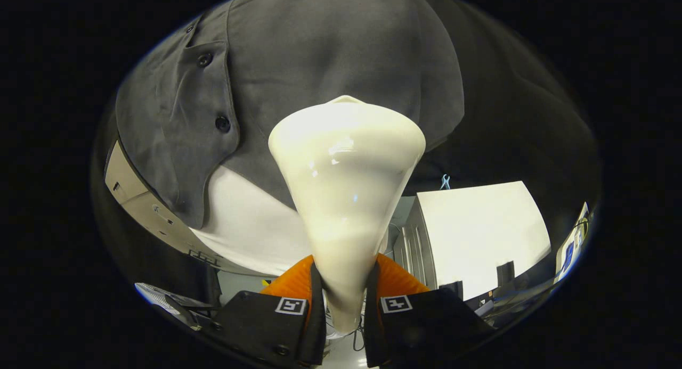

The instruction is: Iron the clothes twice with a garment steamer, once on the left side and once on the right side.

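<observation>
Cream steamer (346,198) clamped in our gripper (345,300), head on grey shirt (330,49) (mid-pass, side unclear); next, we glide along fabric.

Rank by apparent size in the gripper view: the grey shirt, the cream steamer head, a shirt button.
1. Grey shirt, largest.
2. Steamer head, gripped between the fingers of the gripper; its nearness to the camera inflates it.
3. Shirt button, smallest.
</observation>
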Tool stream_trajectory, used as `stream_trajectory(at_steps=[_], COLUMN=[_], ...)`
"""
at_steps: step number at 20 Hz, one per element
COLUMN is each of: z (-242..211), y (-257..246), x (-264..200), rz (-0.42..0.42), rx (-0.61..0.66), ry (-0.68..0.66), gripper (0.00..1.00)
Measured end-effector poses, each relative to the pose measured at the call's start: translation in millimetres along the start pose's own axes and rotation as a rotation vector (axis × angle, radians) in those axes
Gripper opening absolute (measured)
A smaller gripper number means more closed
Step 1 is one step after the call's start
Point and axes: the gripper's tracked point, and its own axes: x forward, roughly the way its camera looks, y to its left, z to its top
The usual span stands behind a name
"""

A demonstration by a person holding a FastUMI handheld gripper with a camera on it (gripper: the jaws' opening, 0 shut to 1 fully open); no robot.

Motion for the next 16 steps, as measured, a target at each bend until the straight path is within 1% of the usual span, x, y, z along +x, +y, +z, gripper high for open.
stream_trajectory(at_steps=[3,9,16], z=[-16.2,-44.1,-49.8], y=[0.1,-2.2,2.3], x=[5.4,8.1,-18.1], rz=[-0.005,-0.017,-0.030], rx=[-0.011,0.008,0.049], ry=[0.026,0.075,0.070], gripper=[0.37,0.37,0.37])
